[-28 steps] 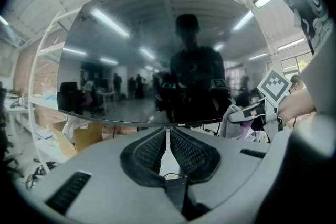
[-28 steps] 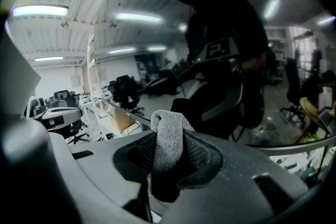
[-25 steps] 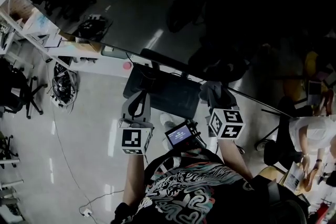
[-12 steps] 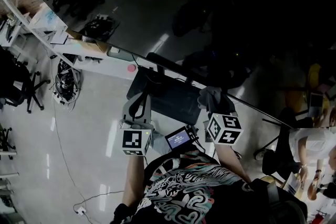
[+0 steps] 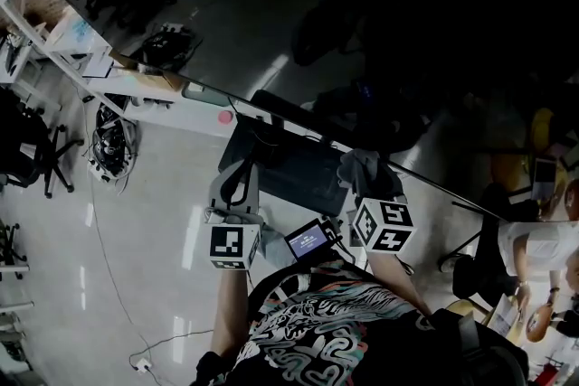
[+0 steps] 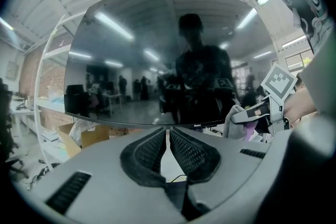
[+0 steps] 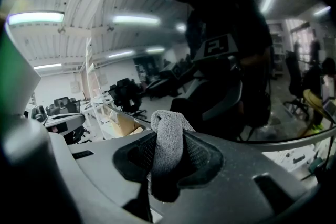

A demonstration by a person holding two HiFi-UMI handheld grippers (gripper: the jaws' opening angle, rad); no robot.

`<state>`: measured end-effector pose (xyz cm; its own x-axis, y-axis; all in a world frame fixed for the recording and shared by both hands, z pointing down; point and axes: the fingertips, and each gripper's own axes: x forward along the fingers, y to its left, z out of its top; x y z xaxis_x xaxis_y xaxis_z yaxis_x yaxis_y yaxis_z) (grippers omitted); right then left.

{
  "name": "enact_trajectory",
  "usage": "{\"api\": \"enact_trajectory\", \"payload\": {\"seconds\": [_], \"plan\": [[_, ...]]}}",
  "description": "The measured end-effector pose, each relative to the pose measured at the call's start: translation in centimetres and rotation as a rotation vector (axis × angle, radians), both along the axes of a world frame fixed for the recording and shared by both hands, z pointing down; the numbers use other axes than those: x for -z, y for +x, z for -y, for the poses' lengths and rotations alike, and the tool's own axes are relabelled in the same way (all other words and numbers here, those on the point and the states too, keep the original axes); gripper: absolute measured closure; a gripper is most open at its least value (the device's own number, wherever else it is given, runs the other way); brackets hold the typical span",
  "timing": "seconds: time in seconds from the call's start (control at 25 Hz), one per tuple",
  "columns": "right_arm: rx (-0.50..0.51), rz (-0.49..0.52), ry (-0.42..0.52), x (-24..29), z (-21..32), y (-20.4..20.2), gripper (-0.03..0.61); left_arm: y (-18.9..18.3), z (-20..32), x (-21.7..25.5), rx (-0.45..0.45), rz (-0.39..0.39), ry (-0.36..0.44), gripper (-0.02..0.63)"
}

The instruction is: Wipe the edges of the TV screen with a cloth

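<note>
— Since a second ago the right gripper (image 5: 361, 171) has slid a little to its left along the bottom of the TV screen (image 5: 362, 32); the left gripper (image 5: 241, 164) has hardly budged.

— What's the right one got?

— A grey cloth (image 7: 166, 122), soft and looped like terry, folded into a rounded hump and pinched between the two black ribbed pads. From overhead the cloth (image 5: 358, 164) sits right at the thin lower edge of the screen, though I can't tell if it touches.

— And the screen?

— Big, dark and glossy, like a mirror: ceiling lights and the person's outline show in it.

— The other hand?

— The left gripper's (image 6: 168, 132) dimpled pads are nearly together, with only a thin slit between them and nothing in it. It points at the lower edge of the screen, near the middle. Its marker cube (image 5: 233, 246) has flat black and white squares.
</note>
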<state>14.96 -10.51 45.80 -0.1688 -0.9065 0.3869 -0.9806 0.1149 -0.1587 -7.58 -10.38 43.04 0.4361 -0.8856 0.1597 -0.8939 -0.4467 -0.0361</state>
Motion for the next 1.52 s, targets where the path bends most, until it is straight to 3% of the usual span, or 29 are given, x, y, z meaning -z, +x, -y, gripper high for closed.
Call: {"api": "enact_trajectory", "payload": {"seconds": [1.52], "plan": [[0.062, 0.041, -0.024, 0.3, 5.1, -8.9, 0.456, -7.4, 5.8, -0.4, 0.027, -0.007, -0.013, 0.578]]}}
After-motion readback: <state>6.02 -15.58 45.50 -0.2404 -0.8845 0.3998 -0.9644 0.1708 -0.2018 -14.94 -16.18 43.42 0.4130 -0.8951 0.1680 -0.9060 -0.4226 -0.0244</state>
